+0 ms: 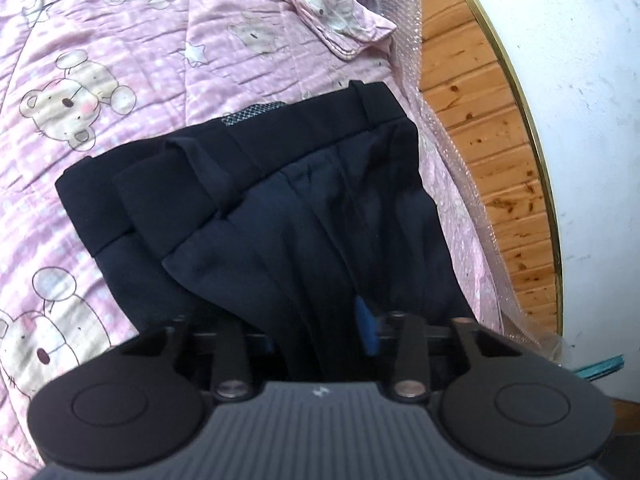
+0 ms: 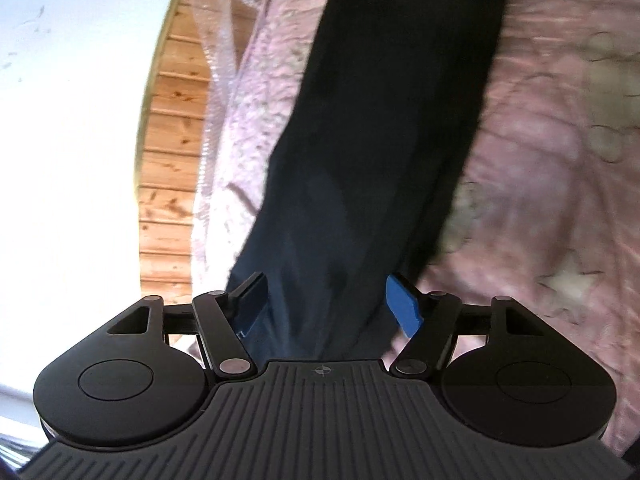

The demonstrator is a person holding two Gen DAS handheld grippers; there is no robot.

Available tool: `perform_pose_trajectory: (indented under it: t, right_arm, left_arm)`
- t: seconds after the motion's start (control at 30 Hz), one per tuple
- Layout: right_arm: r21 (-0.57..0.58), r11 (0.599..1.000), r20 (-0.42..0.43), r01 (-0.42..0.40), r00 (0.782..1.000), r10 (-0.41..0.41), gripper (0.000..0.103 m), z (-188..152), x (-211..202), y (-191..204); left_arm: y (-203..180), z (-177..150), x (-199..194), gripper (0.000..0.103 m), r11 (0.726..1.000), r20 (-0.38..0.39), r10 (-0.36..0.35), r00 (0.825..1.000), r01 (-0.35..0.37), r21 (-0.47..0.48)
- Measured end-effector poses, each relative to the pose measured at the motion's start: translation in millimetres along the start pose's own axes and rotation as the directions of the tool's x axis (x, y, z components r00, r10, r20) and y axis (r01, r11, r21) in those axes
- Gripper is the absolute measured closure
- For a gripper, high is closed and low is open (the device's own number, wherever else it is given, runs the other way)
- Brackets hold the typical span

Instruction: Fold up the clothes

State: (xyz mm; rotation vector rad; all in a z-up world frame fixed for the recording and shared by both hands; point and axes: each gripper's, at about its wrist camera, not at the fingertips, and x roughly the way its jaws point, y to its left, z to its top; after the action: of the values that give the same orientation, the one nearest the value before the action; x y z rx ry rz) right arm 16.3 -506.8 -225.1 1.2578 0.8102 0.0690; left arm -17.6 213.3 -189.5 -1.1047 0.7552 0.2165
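A dark navy pair of trousers [image 1: 280,200] lies on the pink bear-print quilt [image 1: 100,80], waistband at the far end, cloth bunched toward me. My left gripper [image 1: 320,332] is shut on the trousers; one blue pad [image 1: 366,328] shows beside the gathered cloth. In the right wrist view the trousers [image 2: 380,140] run as a long dark strip away from me. My right gripper [image 2: 324,308] is open, its blue fingers [image 2: 404,308] standing on both sides of the cloth without pinching it.
A wooden bed frame [image 1: 480,140] with a brass edge runs along the right, covered by bubble wrap [image 1: 404,20]. A white wall or floor [image 1: 580,80] lies beyond. A folded quilt corner [image 1: 332,12] sits at the far end.
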Motion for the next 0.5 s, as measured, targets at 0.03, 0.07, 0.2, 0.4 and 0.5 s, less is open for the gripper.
perform_pose_trajectory:
  t: [0.03,0.07,0.2,0.4,0.5]
  right_arm:
    - [0.001,1.0,-0.004,0.013,1.0,-0.013,0.034,0,5,-2]
    - [0.003,1.0,-0.009,0.024,1.0,-0.024,0.035,0,10,-4]
    - [0.044,0.998,0.036,0.044,0.998,-0.045,0.05,7,24,-15]
    - [0.037,0.988,0.093,0.15,0.984,-0.153,0.102,24,32,-11]
    - [-0.021,0.982,0.134,0.19,0.973,-0.185,0.103,29,10,-4]
  left_arm:
    - [0,-1,0,0.089,1.0,-0.004,-0.002,1.0,0.002,0.003]
    - [0,-2,1,0.093,1.0,-0.008,-0.003,1.0,0.003,0.006]
    - [-6,-4,1,0.098,0.999,-0.012,-0.003,1.0,0.003,0.032]
    - [-24,2,-19,0.101,0.995,0.001,-0.05,0.999,0.05,0.089]
    - [-21,2,-39,0.101,0.992,-0.006,-0.053,0.999,0.054,0.112]
